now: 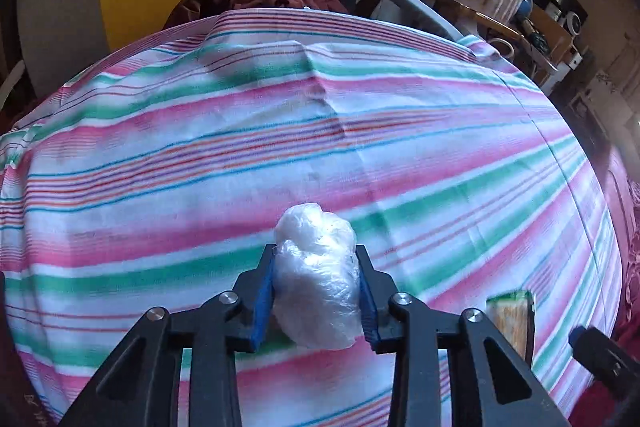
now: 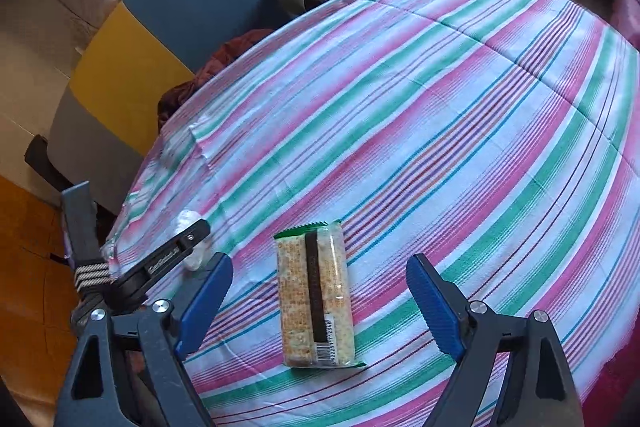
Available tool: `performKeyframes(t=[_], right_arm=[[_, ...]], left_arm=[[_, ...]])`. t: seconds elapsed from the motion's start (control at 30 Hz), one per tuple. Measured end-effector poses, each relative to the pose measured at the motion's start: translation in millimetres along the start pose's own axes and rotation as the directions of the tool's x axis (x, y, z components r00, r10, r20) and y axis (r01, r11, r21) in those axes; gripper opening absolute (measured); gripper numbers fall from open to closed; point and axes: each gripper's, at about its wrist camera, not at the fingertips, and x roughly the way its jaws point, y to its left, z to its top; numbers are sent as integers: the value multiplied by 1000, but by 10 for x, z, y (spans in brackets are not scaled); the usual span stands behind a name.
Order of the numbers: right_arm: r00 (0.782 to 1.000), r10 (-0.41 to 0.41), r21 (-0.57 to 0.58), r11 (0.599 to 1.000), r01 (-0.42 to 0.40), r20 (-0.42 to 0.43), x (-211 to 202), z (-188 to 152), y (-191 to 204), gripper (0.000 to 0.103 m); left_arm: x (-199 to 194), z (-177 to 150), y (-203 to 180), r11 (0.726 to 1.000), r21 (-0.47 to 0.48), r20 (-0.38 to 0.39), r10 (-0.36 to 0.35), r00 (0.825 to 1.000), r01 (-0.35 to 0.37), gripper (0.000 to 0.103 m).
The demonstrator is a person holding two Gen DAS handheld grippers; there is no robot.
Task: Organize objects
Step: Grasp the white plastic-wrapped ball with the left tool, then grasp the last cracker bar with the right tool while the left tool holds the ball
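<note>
Left wrist view: the left tongs (image 1: 316, 287) are being kept closed on a clear plastic wad (image 1: 316, 275), pinched between both blue pads just above the striped table (image 1: 360, 147). The squeeze is best being kept light, since the wad looks soft and slippery. The right tongs (image 2: 320, 303) are being held wide open and empty above a cracker pack (image 2: 314, 295) lying flat on the cloth. What is being wrapped inside the wad cannot be made out, and its underside is being hidden by the pads.
</note>
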Motion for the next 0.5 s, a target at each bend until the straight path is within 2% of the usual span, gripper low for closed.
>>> performKeyframes(t=[0.1, 0.33, 0.5], right_arm=[[998, -40, -37, 999, 38, -55, 121, -23, 40, 89], [985, -136, -183, 976, 114, -108, 321, -118, 224, 89], [964, -237, -335, 924, 185, -119, 489, -248, 403, 89]], left_arm=[[-111, -173, 14, 999, 31, -1, 13, 1000, -12, 35], [-412, -705, 113, 999, 47, 0, 10, 1000, -10, 35], [-584, -998, 155, 999, 46, 18, -8, 1000, 7, 35]])
